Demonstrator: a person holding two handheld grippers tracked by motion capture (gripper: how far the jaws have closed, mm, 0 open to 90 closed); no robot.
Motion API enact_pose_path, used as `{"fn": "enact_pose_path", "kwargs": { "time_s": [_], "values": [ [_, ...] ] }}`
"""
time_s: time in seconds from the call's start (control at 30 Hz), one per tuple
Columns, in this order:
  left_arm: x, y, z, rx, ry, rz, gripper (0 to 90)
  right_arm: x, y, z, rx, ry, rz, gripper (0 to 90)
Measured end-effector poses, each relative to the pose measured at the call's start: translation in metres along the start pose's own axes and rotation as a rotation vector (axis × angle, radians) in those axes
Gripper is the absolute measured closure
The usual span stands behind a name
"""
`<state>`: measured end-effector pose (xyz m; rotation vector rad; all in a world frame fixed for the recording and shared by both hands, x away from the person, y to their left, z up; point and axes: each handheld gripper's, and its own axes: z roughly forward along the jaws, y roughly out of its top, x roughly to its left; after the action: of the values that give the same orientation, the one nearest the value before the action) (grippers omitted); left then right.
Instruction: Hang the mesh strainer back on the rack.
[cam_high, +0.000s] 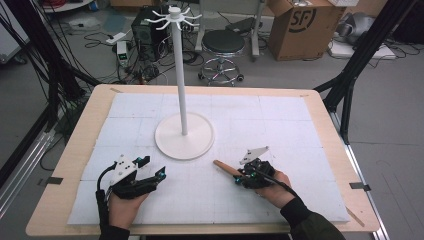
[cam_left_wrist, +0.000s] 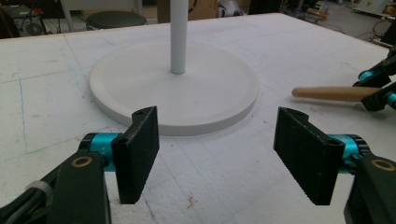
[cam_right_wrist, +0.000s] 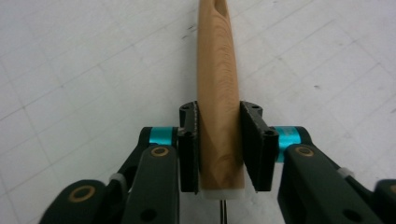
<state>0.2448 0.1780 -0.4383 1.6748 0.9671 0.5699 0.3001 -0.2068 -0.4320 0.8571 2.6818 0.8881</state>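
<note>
White foam matting (cam_high: 280, 130) covers the table, where the right gripper (cam_right_wrist: 219, 154) clamps a tapered, pale-grained wooden handle (cam_right_wrist: 218, 93); the left gripper (cam_left_wrist: 219, 158) rests with jaws wide apart.

The wooden handle (cam_right_wrist: 218, 93) in my right claw (cam_right_wrist: 218, 154) is warm tan with darker brown grain streaks and a pale whitish end cap. Both my claws are black with turquoise bands; my left claw (cam_left_wrist: 229, 154) carries brass-coloured rivets. The stand (cam_high: 184, 135) is plain white. The surface (cam_high: 300, 125) is white with a faint grey grid, edged in light wood.
</note>
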Motion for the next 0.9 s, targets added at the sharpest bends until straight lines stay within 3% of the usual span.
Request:
{"fn": "enact_pose_path", "kwargs": {
  "time_s": [0.07,0.13,0.23,0.37,0.4,0.47,0.5,0.53,0.7,0.77,0.8,0.9],
  "values": [
    [0.000,0.000,0.001,0.002,-0.001,0.002,31.7,-0.002,-0.001,0.001,0.008,0.021,-0.003,70.7],
    [0.000,0.000,0.001,0.003,-0.001,0.003,31.7,0.004,0.001,0.003,0.031,-0.010,-0.019,70.7],
    [0.000,0.000,0.000,0.003,0.001,0.003,31.9,0.001,0.004,0.003,0.059,0.013,-0.005,70.7],
    [-0.001,0.000,0.001,0.007,0.004,0.004,31.9,0.000,0.013,0.005,0.124,0.016,-0.025,70.9],
    [-0.001,0.000,0.001,0.006,0.001,0.004,31.9,0.001,0.023,0.007,0.199,0.016,-0.049,70.8],
    [-0.001,0.000,0.001,0.003,-0.001,0.005,32.0,0.001,0.027,0.008,0.227,0.017,-0.061,71.0],
    [-0.001,0.000,0.000,0.002,0.000,0.009,32.0,0.003,0.033,0.010,0.269,0.010,-0.110,71.3],
    [-0.001,0.000,0.000,0.002,0.000,0.009,32.0,0.003,0.035,0.011,0.276,0.012,-0.121,71.4],
    [0.001,0.000,-0.001,-0.002,0.000,0.001,32.1,-0.001,0.033,0.009,0.256,0.047,-0.120,71.5],
    [0.001,0.000,0.000,-0.002,0.001,-0.002,32.1,-0.006,0.032,0.006,0.227,0.058,-0.094,71.5],
    [0.001,0.000,0.000,-0.002,0.000,0.000,32.1,-0.010,0.032,0.002,0.183,0.057,-0.058,71.5],
    [0.000,0.000,-0.001,-0.002,0.004,0.001,32.2,-0.018,0.031,-0.010,0.116,0.070,-0.006,71.4]
  ]
}}
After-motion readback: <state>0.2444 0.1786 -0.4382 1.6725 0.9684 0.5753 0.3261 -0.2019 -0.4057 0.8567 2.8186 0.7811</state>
